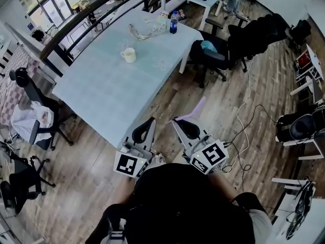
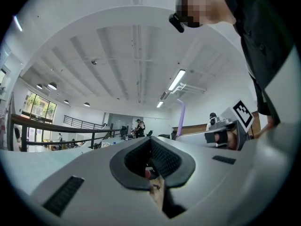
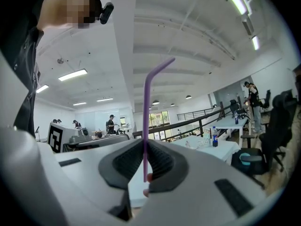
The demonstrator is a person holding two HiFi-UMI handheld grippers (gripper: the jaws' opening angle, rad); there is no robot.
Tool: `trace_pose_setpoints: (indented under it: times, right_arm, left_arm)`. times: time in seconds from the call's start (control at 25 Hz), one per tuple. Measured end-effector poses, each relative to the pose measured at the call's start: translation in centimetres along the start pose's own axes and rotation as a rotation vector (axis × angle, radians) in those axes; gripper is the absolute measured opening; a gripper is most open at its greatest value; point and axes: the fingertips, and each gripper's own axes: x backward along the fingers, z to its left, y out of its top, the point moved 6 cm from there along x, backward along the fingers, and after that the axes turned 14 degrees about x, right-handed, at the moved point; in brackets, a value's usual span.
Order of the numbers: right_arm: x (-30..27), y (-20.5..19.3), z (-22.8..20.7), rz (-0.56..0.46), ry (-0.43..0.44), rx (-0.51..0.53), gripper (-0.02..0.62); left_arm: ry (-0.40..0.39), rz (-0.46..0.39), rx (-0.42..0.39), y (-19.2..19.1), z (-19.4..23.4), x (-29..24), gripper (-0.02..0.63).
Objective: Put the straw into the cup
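- Evidently caught at the carrying step: gripped the straw between the closed jaws of the right gripper, long shaft projecting out past the pads, bent end farthest out.
- Showed the same straw in the head view as a pale purple strip slanting away from the right gripper, over bare wooden floor.
- Held the left gripper just beside it, jaws brought together with nothing between them that could be named.
- Placed the cup upright on the pale table, towards the far end, well apart from both grippers; a bottle near the same end.
- Judged as barely begun: straw secured, not yet brought anywhere near the cup.
- Called next, by that judgement, for closing the gap to the table, tipping the right gripper so that the free length pointed down over the cup's mouth, lowering it inside the rim, and only then parting the jaws.
- Possibly called for the left gripper to steady the cup, being light and easily tipped.
- Hid both hands and forearms beneath the person's head and dark clothing in the head view.
- Left the cup's interior unreadable, too small and distant.
- Could not pick out the cup in either gripper view.
- Could not identify a small reddish spot low between the pads in both gripper views.
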Motion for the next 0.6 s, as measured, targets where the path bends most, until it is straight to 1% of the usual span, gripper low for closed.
trace_pose_setpoints:
  times: [0.12, 0.32, 0.44, 0.6]
  right_arm:
    - [-0.7, 0.2, -0.2, -0.012, 0.006, 0.001, 0.034]
    - [-1.7, 0.0, -1.5, -0.015, 0.008, -0.008, 0.035]
    - [-2.6, -0.5, -2.8, -0.01, 0.016, -0.013, 0.035]
    - [-3.8, -1.2, -5.6, -0.001, 0.018, -0.027, 0.035]
  left_arm:
    - [0.007, -0.007, 0.022, 0.2, 0.7, 0.0, 0.014]
    - [0.019, 0.001, 0.018, 0.0, 1.3, -1.2, 0.014]
    - [0.023, 0.009, 0.009, -0.2, 1.9, -2.6, 0.014]
    - [0.06, -0.005, 0.006, -0.4, 3.0, -5.2, 0.014]
